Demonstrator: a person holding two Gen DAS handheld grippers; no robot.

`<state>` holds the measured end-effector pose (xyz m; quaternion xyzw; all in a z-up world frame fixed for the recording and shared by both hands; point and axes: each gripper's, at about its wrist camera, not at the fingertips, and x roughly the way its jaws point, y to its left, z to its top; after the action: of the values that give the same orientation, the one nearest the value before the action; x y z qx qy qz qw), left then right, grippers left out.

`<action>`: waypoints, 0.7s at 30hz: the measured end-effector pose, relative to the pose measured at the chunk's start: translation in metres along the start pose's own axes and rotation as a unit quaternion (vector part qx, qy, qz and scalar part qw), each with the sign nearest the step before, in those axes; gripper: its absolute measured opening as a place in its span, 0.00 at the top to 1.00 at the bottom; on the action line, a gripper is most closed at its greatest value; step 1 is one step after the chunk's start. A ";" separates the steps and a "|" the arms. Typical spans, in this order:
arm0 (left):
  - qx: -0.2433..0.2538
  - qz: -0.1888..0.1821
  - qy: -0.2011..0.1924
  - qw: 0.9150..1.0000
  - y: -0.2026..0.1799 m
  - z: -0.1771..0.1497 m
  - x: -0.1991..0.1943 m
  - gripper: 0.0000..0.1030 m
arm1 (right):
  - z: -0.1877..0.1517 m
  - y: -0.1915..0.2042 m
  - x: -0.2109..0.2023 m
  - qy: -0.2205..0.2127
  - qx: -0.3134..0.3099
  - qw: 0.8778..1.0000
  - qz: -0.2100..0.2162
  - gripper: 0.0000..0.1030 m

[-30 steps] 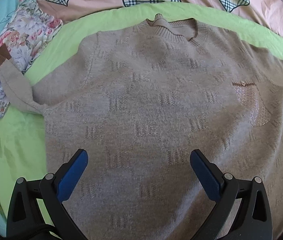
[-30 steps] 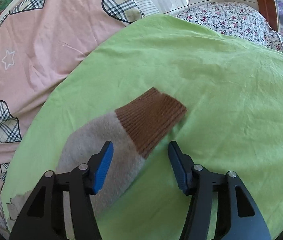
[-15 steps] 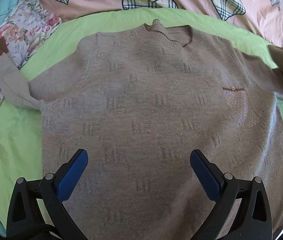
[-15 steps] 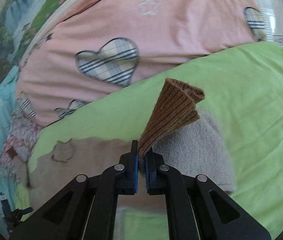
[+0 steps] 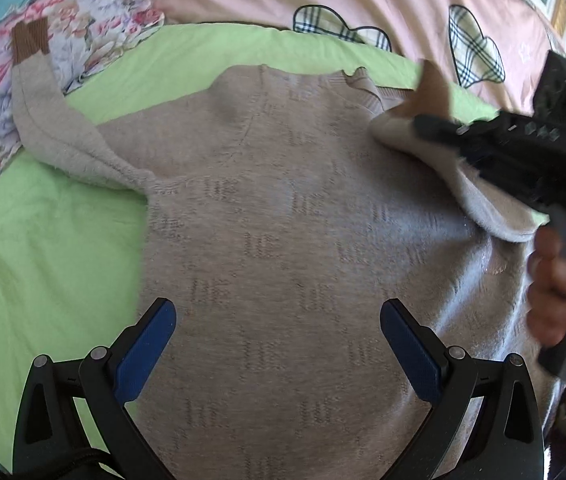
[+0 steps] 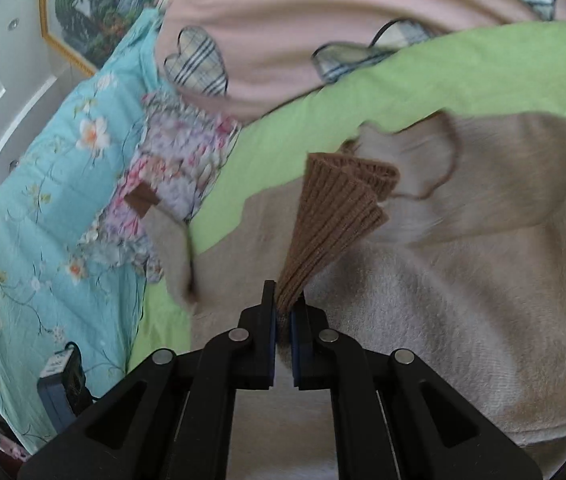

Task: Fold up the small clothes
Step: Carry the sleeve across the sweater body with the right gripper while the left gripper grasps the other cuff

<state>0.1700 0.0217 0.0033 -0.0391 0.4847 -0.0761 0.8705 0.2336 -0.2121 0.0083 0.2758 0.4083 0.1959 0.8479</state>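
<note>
Sleeve-folding step: right gripper (image 6: 282,312) was clamped on the brown cuff (image 6: 335,216), over the sweater (image 5: 283,240) spread mid-sheet (image 5: 43,240). Left gripper (image 5: 277,344) hovered open (empty). Next, I'd guess: lay the cuff flat, let go.

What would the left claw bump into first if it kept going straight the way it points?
Most likely the beige sweater. The left claw is open and points down at the sweater's body, with nothing between them. How far off it hangs isn't clear.
</note>
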 end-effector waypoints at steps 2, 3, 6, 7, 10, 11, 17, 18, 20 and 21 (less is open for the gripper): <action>-0.005 -0.011 -0.001 1.000 0.005 0.003 0.003 0.01 | -0.003 0.001 0.015 0.015 0.003 1.000 0.004 0.93; -0.008 -0.016 -0.001 1.000 0.005 0.004 0.004 0.01 | -0.003 0.002 0.024 0.023 0.007 1.000 0.007 0.93; -0.015 -0.041 0.002 0.999 0.005 0.014 0.013 0.01 | -0.008 -0.004 0.039 0.041 0.025 0.999 0.013 0.89; -0.016 -0.051 0.003 0.999 0.002 0.017 0.017 0.01 | -0.009 -0.006 0.043 0.046 0.035 0.998 0.014 0.83; -0.012 -0.073 0.007 0.997 -0.004 0.035 0.035 0.01 | -0.016 -0.012 0.030 0.034 0.054 0.998 0.021 0.56; -0.014 -0.081 0.010 0.997 -0.006 0.045 0.046 0.01 | -0.017 -0.011 0.023 0.024 0.054 0.998 0.021 0.55; -0.064 -0.128 0.013 0.990 -0.001 0.084 0.085 0.07 | -0.036 -0.017 -0.062 -0.053 0.060 0.997 -0.012 0.54; -0.068 -0.137 0.002 0.988 -0.001 0.088 0.086 0.22 | -0.038 -0.021 -0.075 -0.065 0.062 0.996 -0.019 0.54; -0.057 -0.158 -0.004 0.986 -0.007 0.093 0.090 0.72 | -0.043 -0.029 -0.103 -0.092 0.072 0.992 -0.042 0.52; -0.051 -0.166 0.002 0.985 -0.010 0.093 0.090 0.92 | -0.044 -0.033 -0.113 -0.103 0.076 0.990 -0.052 0.52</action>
<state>0.2952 -0.0037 -0.0219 -0.1628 0.4767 -0.1947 0.8416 0.1351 -0.2869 0.0304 0.3367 0.3464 0.0906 0.8709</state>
